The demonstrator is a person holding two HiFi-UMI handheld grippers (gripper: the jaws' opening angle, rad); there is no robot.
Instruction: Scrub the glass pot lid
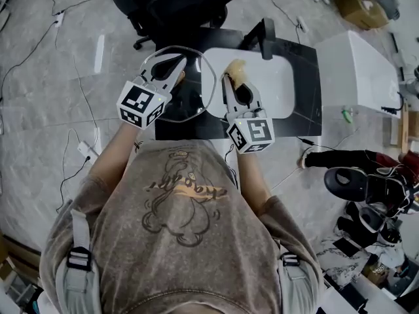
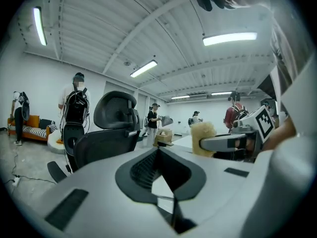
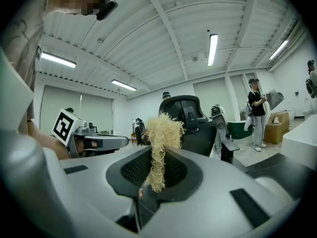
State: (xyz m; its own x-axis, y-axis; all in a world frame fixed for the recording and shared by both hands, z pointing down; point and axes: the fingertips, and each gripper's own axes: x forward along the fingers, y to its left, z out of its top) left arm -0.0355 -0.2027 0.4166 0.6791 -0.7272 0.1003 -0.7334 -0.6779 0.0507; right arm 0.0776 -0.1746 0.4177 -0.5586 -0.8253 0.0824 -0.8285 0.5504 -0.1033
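Note:
In the head view my left gripper (image 1: 171,63) is shut on the rim of the round glass pot lid (image 1: 191,95), which it holds tilted over the left end of the black table (image 1: 305,118). In the left gripper view that gripper (image 2: 158,151) has its jaws together, and the lid's thin edge (image 2: 165,196) shows between them. My right gripper (image 1: 231,78) is shut on a pale yellow fibrous scrubber (image 1: 236,69) just right of the lid's rim. In the right gripper view the scrubber (image 3: 160,138) sticks up from the shut jaws.
A white basin (image 1: 278,90) lies on the black table, with a dark faucet (image 1: 267,36) behind it. A black office chair (image 1: 173,6) stands beyond the table and a white box (image 1: 359,70) to the right. Cables and gear litter the floor. Several people stand in the background (image 2: 75,108).

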